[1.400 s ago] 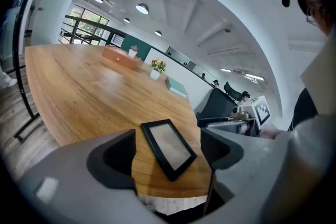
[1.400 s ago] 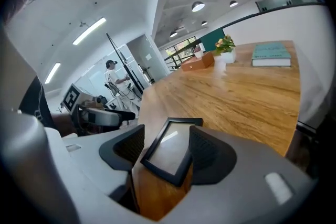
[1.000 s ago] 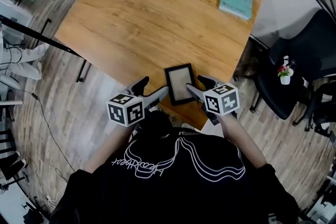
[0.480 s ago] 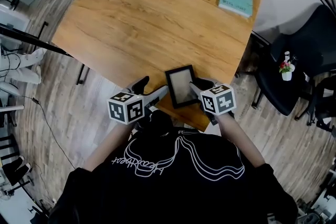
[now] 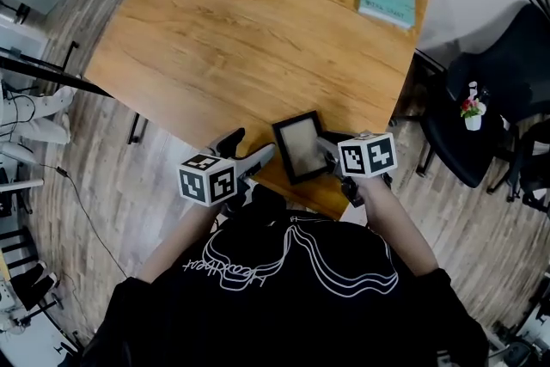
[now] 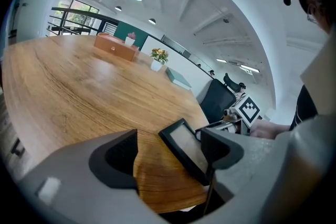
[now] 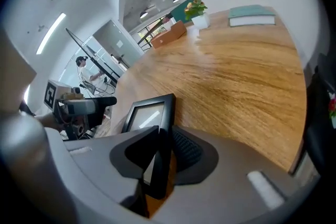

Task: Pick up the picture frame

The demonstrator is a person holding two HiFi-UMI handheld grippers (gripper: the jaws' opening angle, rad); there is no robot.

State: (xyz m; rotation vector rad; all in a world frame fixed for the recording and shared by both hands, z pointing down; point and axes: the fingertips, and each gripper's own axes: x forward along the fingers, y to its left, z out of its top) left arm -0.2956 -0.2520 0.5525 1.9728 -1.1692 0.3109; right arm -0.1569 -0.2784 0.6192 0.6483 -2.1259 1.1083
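Picture frame [image 5: 302, 146], black with a pale insert, lay at the near edge of the wooden surface [image 5: 258, 39]. The right gripper [image 7: 165, 149] was clenched on the frame's right border. Only the right gripper view showed that border pinched edge-on between the jaws, a contact the head view left covered. The left gripper [image 6: 170, 152], just left of the frame, stood spread and empty, and its own view alone showed bare wood in the gap and the frame passing behind its right jaw.

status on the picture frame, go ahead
Right tool shut on picture frame, right edge. Left tool open, empty, beside it. Nothing in the way.
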